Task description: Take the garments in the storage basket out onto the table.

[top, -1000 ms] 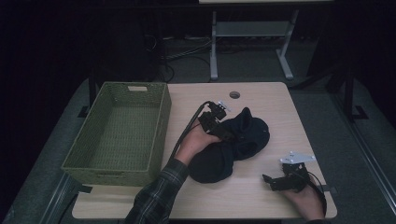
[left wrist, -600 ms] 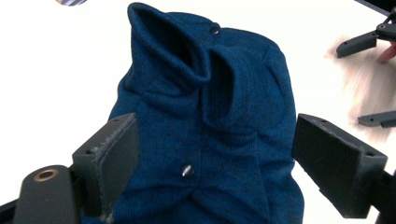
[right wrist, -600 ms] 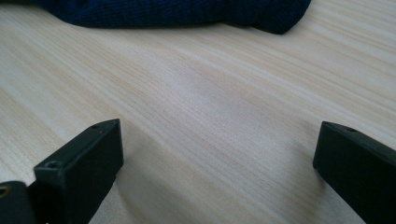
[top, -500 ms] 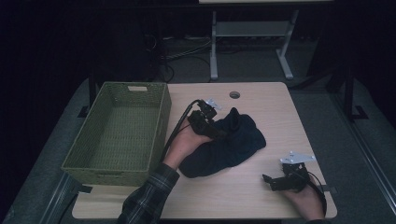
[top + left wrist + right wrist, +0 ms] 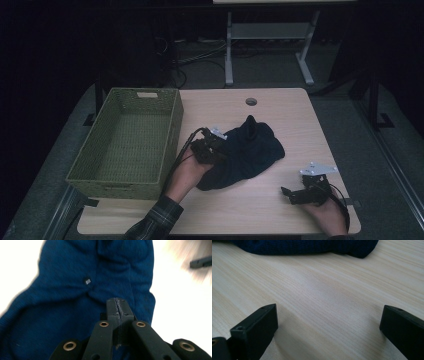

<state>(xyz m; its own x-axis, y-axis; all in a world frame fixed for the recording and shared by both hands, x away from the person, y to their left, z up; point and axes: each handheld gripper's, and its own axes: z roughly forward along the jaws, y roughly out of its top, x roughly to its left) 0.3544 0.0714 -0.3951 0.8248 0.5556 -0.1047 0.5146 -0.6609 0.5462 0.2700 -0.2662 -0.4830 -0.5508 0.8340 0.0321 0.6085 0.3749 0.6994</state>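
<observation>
A dark blue knitted cloth [image 5: 247,150] lies crumpled in the middle of the wooden table [image 5: 280,107], with one peak standing up at its far side. My left gripper [image 5: 216,149] sits at the cloth's left edge. In the left gripper view its jaws are pressed together [image 5: 117,302], and the cloth [image 5: 75,302] puckers toward their tips. My right gripper [image 5: 289,193] rests near the table's front right, jaws wide open [image 5: 328,322] over bare wood. The cloth's edge [image 5: 312,247] lies a short way beyond them.
A green woven basket [image 5: 172,135] stands empty on the table's left side, close to the left hand. A round cable hole [image 5: 251,101] sits near the far edge. Beyond the table are cables and a metal stand on the floor.
The left gripper has moved left and toward the person. The cloth has gone from a raised heap to a flatter, spread shape. The right gripper has stayed put.
</observation>
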